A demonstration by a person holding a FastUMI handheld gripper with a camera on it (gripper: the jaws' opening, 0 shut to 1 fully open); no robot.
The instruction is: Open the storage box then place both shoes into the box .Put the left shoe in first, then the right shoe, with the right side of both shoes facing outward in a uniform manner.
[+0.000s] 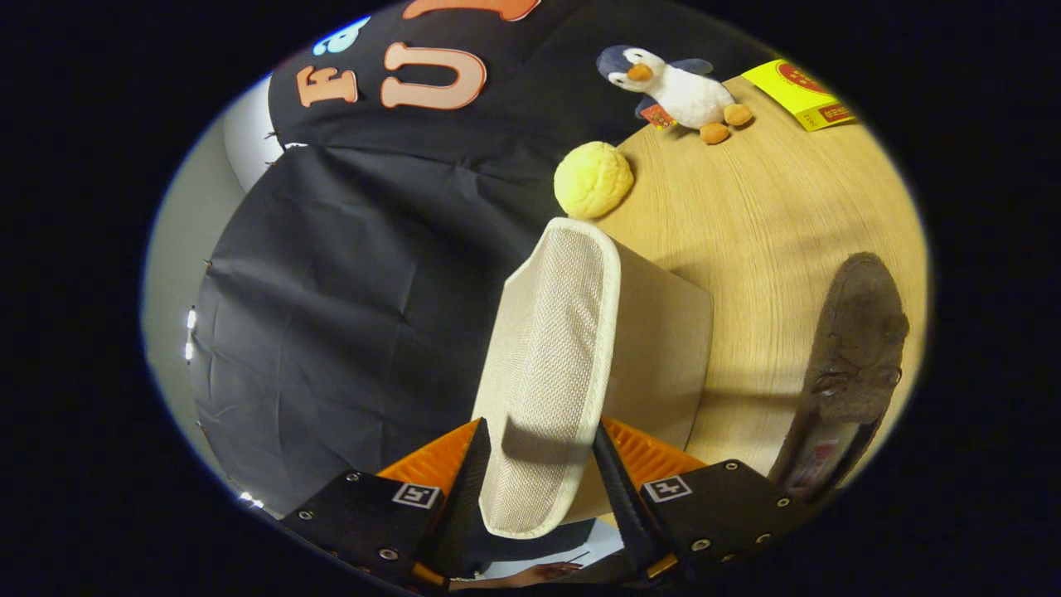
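Note:
A beige fabric storage box [667,348] stands on the wooden table. Its woven lid [555,332] is swung up off the box body and runs from between my fingers out ahead of them. My gripper [539,427] is shut on the lid's near end, with one finger pressing on each side of it. Beyond the box to the right, one brown suede shoe [858,340] lies on the table, its opening toward my right finger. The inside of the box is hidden behind the lid.
A round yellow plush bun [593,178] sits just past the lid's far end. Farther off on the wooden table [771,215] are a penguin plush [675,87] and a yellow carton [800,94]. The black booth cloth hangs to the left.

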